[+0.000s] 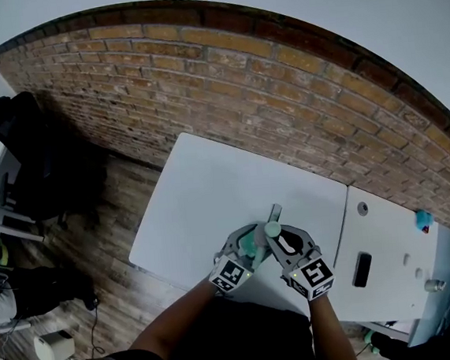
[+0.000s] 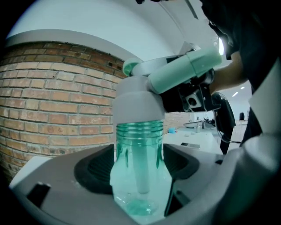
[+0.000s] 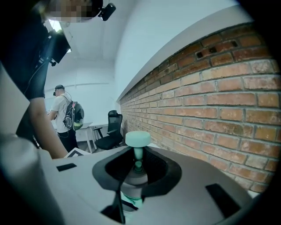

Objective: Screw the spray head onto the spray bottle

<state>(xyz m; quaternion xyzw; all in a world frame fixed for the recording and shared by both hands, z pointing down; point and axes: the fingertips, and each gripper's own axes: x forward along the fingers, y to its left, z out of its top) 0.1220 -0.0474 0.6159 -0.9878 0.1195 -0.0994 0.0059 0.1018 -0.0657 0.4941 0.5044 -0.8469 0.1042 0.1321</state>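
Your left gripper [image 1: 246, 247] and right gripper [image 1: 285, 241] meet over the near edge of the white tabletop [image 1: 210, 188], close to your body, with the brick wall [image 1: 280, 91] beyond.

In the left gripper view, your left jaws are closed on the body of the clear teal bottle [image 2: 139, 176], which stands upright between the pads. The grey collar of the spray head [image 2: 139, 103] sits on the bottle's neck, and the ribbed threads show just below it. The head's teal nozzle points up and to the right in that view. A pale tube [image 2: 142, 171] hangs down inside the bottle.

In the right gripper view, your right jaws are set narrow and hold the spray head's grey collar, with its round teal end standing above the pads. A little of the teal bottle shows below them.

Far behind in that view stand a black chair [image 3: 110, 129] and a person [image 3: 63, 116] with a backpack.
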